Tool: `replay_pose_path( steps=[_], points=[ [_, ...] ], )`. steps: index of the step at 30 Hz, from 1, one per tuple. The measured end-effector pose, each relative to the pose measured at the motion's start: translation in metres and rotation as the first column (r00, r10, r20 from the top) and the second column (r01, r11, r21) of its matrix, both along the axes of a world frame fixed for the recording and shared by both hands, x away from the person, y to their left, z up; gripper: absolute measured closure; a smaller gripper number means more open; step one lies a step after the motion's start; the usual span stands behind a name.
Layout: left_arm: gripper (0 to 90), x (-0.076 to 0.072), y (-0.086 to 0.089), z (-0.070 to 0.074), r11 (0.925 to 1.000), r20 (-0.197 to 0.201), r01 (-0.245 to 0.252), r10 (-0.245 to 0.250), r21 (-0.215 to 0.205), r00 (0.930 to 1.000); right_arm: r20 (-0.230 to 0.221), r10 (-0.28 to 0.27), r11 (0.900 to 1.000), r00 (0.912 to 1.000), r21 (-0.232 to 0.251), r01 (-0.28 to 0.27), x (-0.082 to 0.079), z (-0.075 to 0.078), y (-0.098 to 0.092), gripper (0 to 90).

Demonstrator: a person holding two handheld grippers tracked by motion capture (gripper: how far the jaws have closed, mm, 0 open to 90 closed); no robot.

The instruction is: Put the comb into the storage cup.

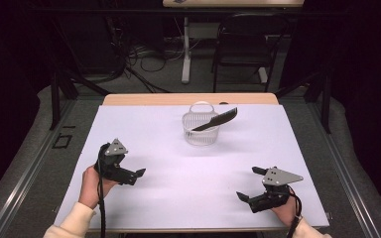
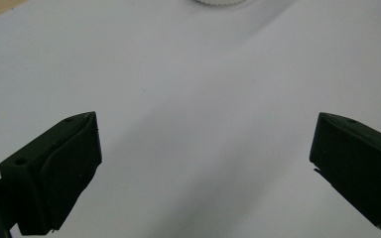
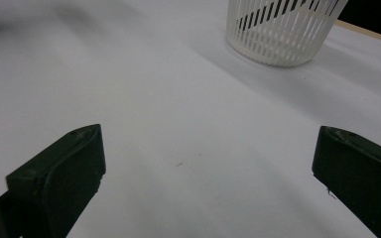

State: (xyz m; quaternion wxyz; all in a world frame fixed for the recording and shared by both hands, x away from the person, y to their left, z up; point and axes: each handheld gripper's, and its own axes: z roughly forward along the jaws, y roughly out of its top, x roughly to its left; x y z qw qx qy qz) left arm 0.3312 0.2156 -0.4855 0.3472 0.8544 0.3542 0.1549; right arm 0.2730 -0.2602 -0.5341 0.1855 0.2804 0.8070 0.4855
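Note:
A white slotted basket (image 1: 201, 130) stands in the middle of the white table cover (image 1: 178, 198), with a black comb (image 1: 219, 119) leaning inside it and sticking out over the right rim. My left gripper (image 1: 135, 176) is held low at the near left, open and empty, well short of the basket. At the near right my right gripper (image 1: 250, 183) is also open with nothing in it. In the right gripper view (image 3: 208, 158) the basket (image 3: 283, 29) stands ahead with the comb (image 3: 273, 10) dark behind its slats. The left gripper view (image 2: 206, 148) catches the basket's base (image 2: 223, 2).
A wooden table edge (image 1: 188, 98) runs behind the white cover. Beyond it stand a black chair (image 1: 243, 44), a white table leg (image 1: 185, 54) and loose cables on the floor. Dark curtains close in both sides.

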Motion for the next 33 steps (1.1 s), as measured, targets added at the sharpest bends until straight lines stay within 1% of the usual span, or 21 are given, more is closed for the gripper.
replay_pose_path(
  steps=[6,13,17,18,21,23,24,28,33],
  points=[
    [0.0,-0.009,0.004,-0.007,0.9999,0.012,-0.014,0.014,-0.007,0.9998,0.000,0.001,1.000,1.0000,-0.002,-0.001,0.000,0.000,0.000,0.0],
    [0.0,-0.020,0.009,-0.015,0.9989,0.019,-0.038,0.038,-0.028,0.9991,0.006,0.002,1.000,1.0000,-0.004,-0.002,0.000,0.000,0.000,0.0],
    [0.0,-0.026,0.012,-0.020,0.9988,0.023,-0.040,0.041,-0.029,0.9989,-0.002,-0.001,1.000,1.0000,0.001,0.001,0.000,0.000,0.000,0.0],
    [0.0,-0.027,0.012,-0.021,0.9985,0.022,-0.040,0.041,-0.038,0.9989,0.001,0.002,1.000,1.0000,-0.003,-0.002,0.000,0.000,0.000,0.0],
    [0.0,-0.031,0.012,-0.024,0.9987,0.028,-0.040,0.041,-0.033,0.9988,-0.001,0.001,1.000,1.0000,-0.003,-0.001,0.000,0.000,0.000,0.0],
    [0.0,-0.034,0.013,-0.026,0.9980,0.037,-0.046,0.047,-0.044,0.9982,-0.001,-0.003,1.000,1.0000,-0.010,0.003,0.000,0.000,0.000,0.0],
    [0.0,-0.036,0.014,-0.028,0.9979,0.040,-0.048,0.049,-0.043,0.9980,-0.002,-0.004,1.000,1.0000,-0.009,0.004,0.001,-0.001,0.000,0.0],
    [0.0,-0.040,0.016,-0.033,0.9977,0.035,-0.051,0.052,-0.045,0.9980,-0.005,-0.004,1.000,1.0000,-0.010,0.004,0.001,-0.001,0.000,0.0],
    [0.0,-0.045,0.019,-0.039,0.9959,0.039,-0.065,0.067,-0.063,0.9970,-0.006,-0.005,1.000,1.0000,-0.008,0.005,0.001,-0.001,0.000,0.0]
  ],
)
